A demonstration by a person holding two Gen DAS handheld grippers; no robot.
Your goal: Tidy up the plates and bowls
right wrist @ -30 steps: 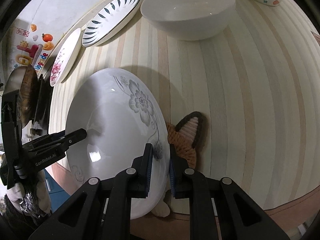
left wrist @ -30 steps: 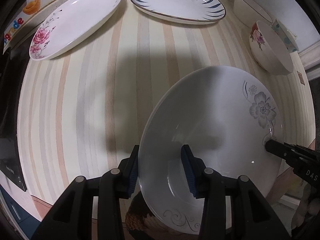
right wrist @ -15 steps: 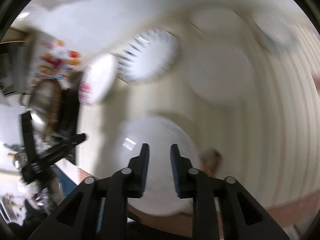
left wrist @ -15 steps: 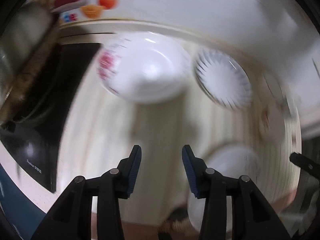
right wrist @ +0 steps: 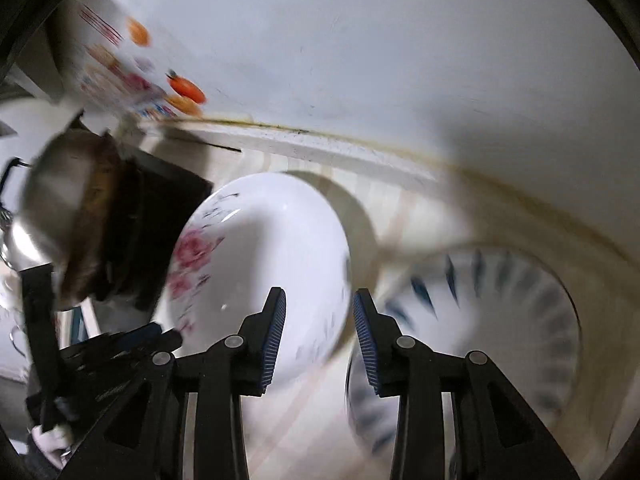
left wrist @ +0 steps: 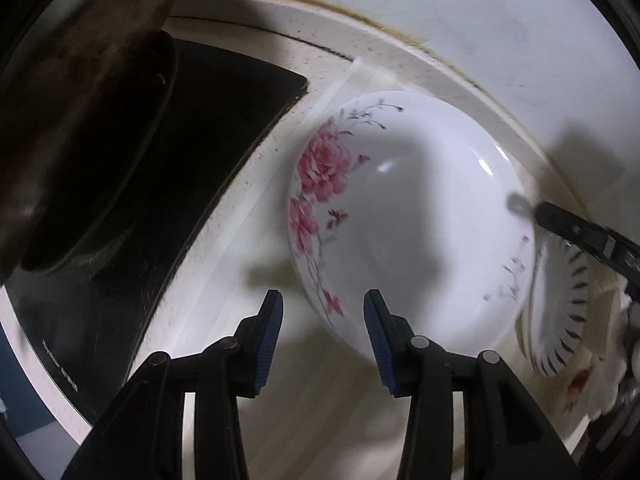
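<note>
The pink-flowered plate (left wrist: 412, 216) is seen lying on the striped table (left wrist: 320, 432), near the wall. Its left rim is set just beside the black cooktop (left wrist: 160, 208), and its right rim is overlapped by or touching the blue-dashed plate (right wrist: 500, 320); which cannot be told through the blur. The left gripper (left wrist: 323, 336) is held released, empty, over the plate's near rim. The right gripper (right wrist: 319, 336) is likewise parted and empty at the plate's right edge. Bare table is left only in front of the plate.
</note>
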